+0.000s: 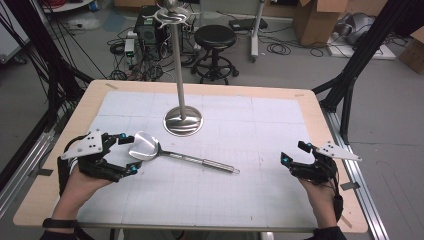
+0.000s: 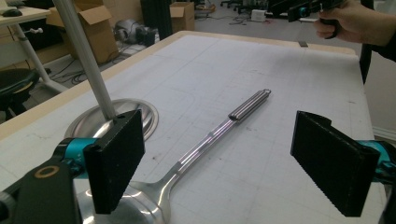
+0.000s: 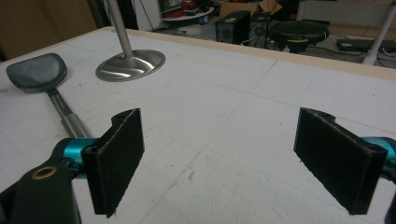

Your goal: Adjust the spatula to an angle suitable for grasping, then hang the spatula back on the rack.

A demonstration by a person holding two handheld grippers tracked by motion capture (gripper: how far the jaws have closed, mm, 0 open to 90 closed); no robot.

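A steel spatula (image 1: 200, 161) lies flat on the white mat, its broad head to the left and its slim handle pointing right. My left gripper (image 1: 129, 153) stands open around the head, and neither pad presses on it. In the left gripper view the handle (image 2: 210, 137) runs away between the wide jaws of the left gripper (image 2: 224, 158), with the head low by the left pad. My right gripper (image 1: 292, 152) rests open near the mat's right side, with nothing between its fingers. In the right gripper view, beyond the right gripper (image 3: 219, 158), the spatula head (image 3: 35, 70) lies far left.
A steel stand with a round base (image 1: 183, 120) and a tall pole rises behind the spatula, hooks at its top (image 1: 171, 12). The gridded mat (image 1: 240, 200) covers most of the wooden table (image 1: 310, 107). Behind the table are a black stool (image 1: 215, 37), cables and cardboard boxes (image 1: 320, 17).
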